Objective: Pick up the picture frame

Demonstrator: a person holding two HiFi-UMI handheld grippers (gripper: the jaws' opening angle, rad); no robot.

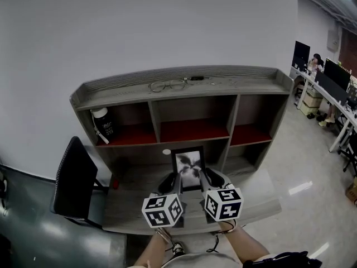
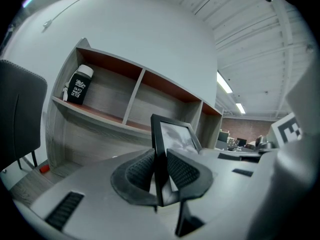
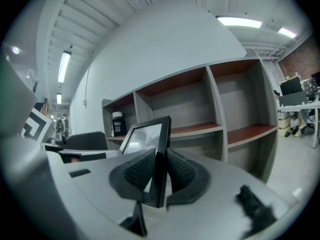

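A black picture frame (image 1: 188, 166) with a grey flower print stands upright over the desk, in front of the shelf unit. My left gripper (image 1: 174, 178) is shut on its left edge, and in the left gripper view the ribbed pads (image 2: 140, 171) press on the black frame (image 2: 172, 134) from both sides. My right gripper (image 1: 204, 176) is shut on the right edge; the right gripper view shows its pads (image 3: 182, 171) clamped on the frame (image 3: 150, 136). I cannot see whether the frame's bottom rests on the desk.
A grey wooden shelf unit (image 1: 184, 91) with red-floored compartments stands on the desk (image 1: 251, 200). A black-and-white bottle (image 1: 103, 124) sits in its left compartment, glasses (image 1: 167, 85) lie on top. A black chair (image 1: 72, 177) is at the left, office desks at far right.
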